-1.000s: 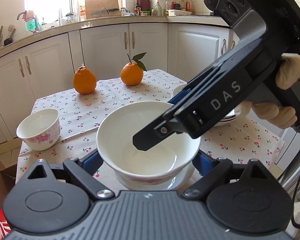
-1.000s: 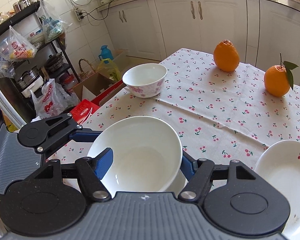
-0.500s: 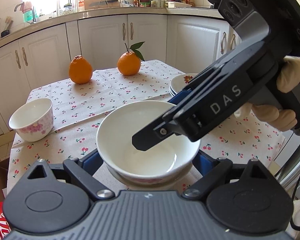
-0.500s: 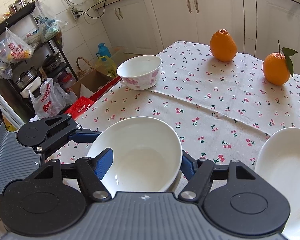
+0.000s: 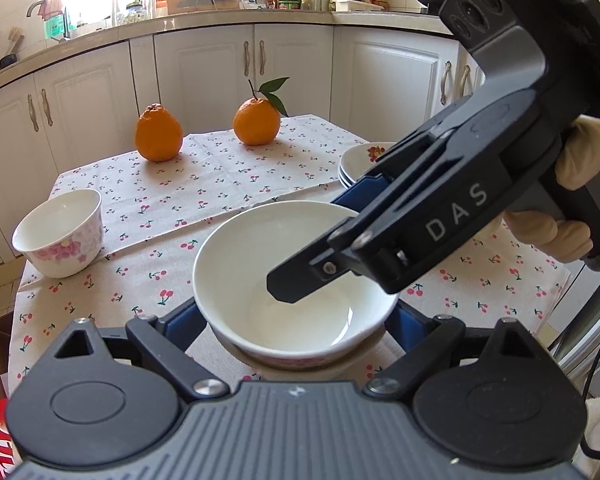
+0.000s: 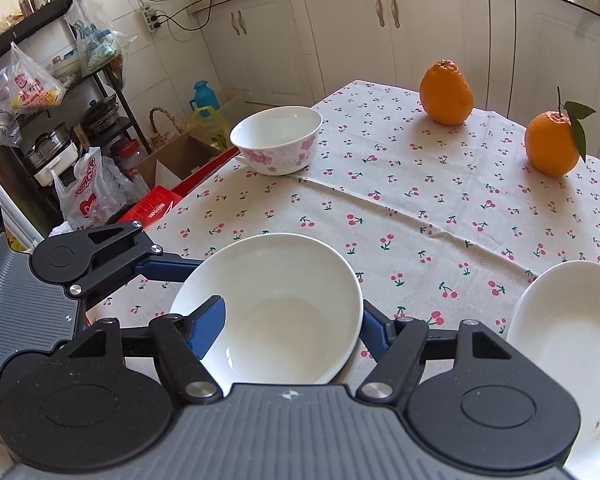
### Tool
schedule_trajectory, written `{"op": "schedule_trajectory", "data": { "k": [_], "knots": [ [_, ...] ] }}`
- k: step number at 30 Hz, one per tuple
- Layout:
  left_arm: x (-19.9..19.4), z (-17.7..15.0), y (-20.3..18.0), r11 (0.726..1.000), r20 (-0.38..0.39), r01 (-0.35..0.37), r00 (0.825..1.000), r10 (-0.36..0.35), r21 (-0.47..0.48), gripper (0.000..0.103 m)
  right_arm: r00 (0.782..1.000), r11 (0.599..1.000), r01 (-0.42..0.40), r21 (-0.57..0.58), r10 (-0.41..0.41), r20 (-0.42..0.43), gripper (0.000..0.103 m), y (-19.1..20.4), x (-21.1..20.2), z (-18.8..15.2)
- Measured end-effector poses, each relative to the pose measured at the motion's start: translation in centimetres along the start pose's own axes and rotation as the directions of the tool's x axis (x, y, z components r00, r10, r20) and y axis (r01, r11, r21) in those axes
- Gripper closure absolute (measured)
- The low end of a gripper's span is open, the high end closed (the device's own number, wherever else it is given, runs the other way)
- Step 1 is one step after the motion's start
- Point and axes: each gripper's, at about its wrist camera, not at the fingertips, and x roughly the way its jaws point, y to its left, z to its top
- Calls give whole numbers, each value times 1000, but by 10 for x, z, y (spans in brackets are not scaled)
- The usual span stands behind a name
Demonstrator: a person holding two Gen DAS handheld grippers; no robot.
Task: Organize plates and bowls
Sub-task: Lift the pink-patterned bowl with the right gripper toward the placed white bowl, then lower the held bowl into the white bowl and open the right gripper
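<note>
Jaws of the left gripper (image 5: pixel 294 320) stand wide in the left wrist view. Their blue pads sit against the large plain white ceramic bowl (image 5: pixel 236 264) at its 9 and 3 o'clock sides, and I judge this a grasp. The bowl is at 6 o'clock on the cherry-print cloth worktop (image 5: pixel 220 184), with the pale rim of another dish (image 5: pixel 300 364) just beneath it. Whether the two touch I cannot tell. The right gripper (image 5: pixel 324 240) reaches in from 3 o'clock, with one finger over the bowl's hollow and the other beyond its rim.

From the right wrist, the right gripper (image 6: pixel 292 320) straddles the bowl (image 6: pixel 284 280) wall, one pad inside at 8 o'clock and one outside at 3 o'clock. Whether they press I cannot tell.

The small white bowl with pink flowers (image 6: pixel 278 144) waits at 11 o'clock. The stack of white flowered plates (image 6: pixel 560 340) lies at 4 o'clock.

To seat the bowl well, I would keep it level and centre it over the dish below. Lower it slowly, and release one side only once it rests, so the glazed wall cannot slip or chip.
</note>
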Motion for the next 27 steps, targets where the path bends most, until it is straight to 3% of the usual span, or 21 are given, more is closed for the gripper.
{"op": "schedule_trajectory", "data": {
  "k": [10, 16, 20, 27],
  "knots": [
    [0, -2, 1, 1000, 10, 11, 1000, -12, 4, 7, 1000, 1000, 26, -17, -26, -6, 26, 2, 2, 0],
    [-5, -6, 5, 1000, 15, 31, 999, -31, -1, 4, 999, 998, 46, -35, -46, 5, 17, 5, -2, 2],
    [-16, -10, 7, 1000, 20, 29, 999, -29, 0, 4, 998, 997, 58, -45, -57, 27, 1, 7, -7, 4],
    [-42, -18, 23, 999, 54, -22, 998, 24, -33, 4, 997, 994, 68, -81, -66, 37, 0, 18, -9, 16]
  ]
}}
